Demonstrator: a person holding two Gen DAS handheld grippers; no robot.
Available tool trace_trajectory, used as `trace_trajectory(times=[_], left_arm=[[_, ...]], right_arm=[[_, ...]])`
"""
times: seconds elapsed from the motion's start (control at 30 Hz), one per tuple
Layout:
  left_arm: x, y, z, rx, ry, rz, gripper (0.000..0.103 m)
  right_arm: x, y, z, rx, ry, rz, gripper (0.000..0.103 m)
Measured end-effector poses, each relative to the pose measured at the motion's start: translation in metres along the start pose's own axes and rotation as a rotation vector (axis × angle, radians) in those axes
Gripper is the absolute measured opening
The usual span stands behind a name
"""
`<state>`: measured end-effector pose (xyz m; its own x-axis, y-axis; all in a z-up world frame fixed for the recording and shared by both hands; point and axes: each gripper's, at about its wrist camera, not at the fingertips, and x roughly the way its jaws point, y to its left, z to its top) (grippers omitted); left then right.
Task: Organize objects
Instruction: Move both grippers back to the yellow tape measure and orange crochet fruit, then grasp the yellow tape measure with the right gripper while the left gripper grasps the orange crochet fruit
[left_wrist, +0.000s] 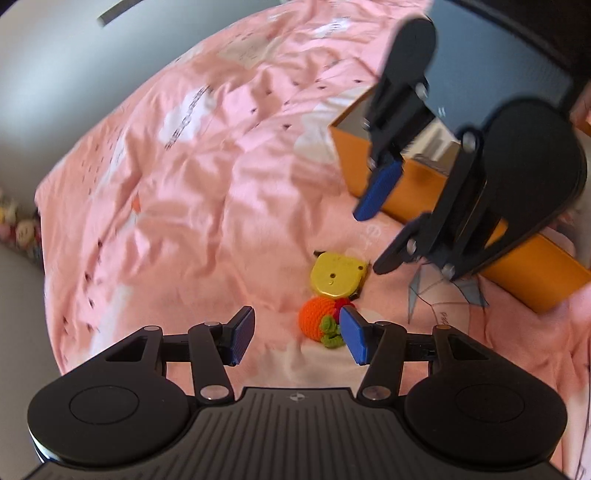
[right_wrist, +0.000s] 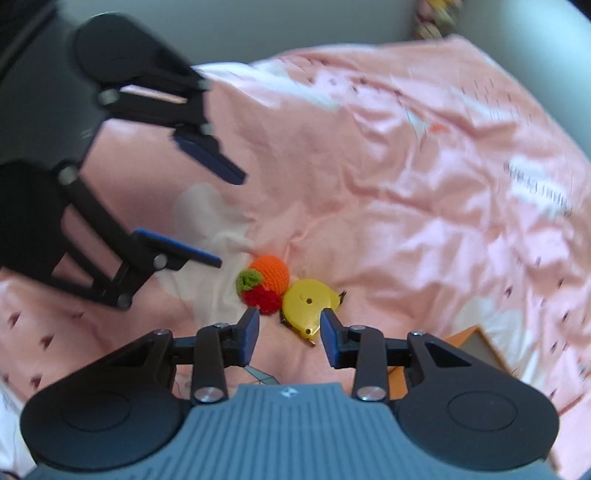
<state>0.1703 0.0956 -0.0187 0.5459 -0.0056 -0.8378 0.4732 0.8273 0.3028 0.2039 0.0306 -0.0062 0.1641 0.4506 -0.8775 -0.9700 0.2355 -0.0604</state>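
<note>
A pink bedsheet (left_wrist: 184, 177) covers the bed, with an orange box (left_wrist: 424, 184) lying at its edge. Both the left gripper (left_wrist: 297, 336) and right gripper (right_wrist: 290, 338) hover wide open, empty, above a yellow toy (right_wrist: 308, 301) touching a crocheted orange fruit (right_wrist: 271, 273).

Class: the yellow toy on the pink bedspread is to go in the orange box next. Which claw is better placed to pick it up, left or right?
Right. The right claw is open with the yellow toy just ahead between its fingers; the left claw faces the crocheted orange instead.
</note>
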Motion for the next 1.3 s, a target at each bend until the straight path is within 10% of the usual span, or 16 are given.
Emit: trace_trajectory(times=[0.27,0.63,1.3], left_arm=[[0.037,0.021,-0.013,-0.357,0.05,-0.085,0.063],[0.081,0.037,-0.022,-0.615,0.127,-0.154,0.064],[0.067,0.031,-0.034,-0.562,0.182,-0.122,0.045]], right_arm=[[0.053,-0.024,0.001,0.321,0.055,-0.013,0.038],[0.068,-0.047,-0.008,0.403,0.068,-0.027,0.028],[0.092,-0.044,-0.002,0.55,0.096,0.003,0.05]])
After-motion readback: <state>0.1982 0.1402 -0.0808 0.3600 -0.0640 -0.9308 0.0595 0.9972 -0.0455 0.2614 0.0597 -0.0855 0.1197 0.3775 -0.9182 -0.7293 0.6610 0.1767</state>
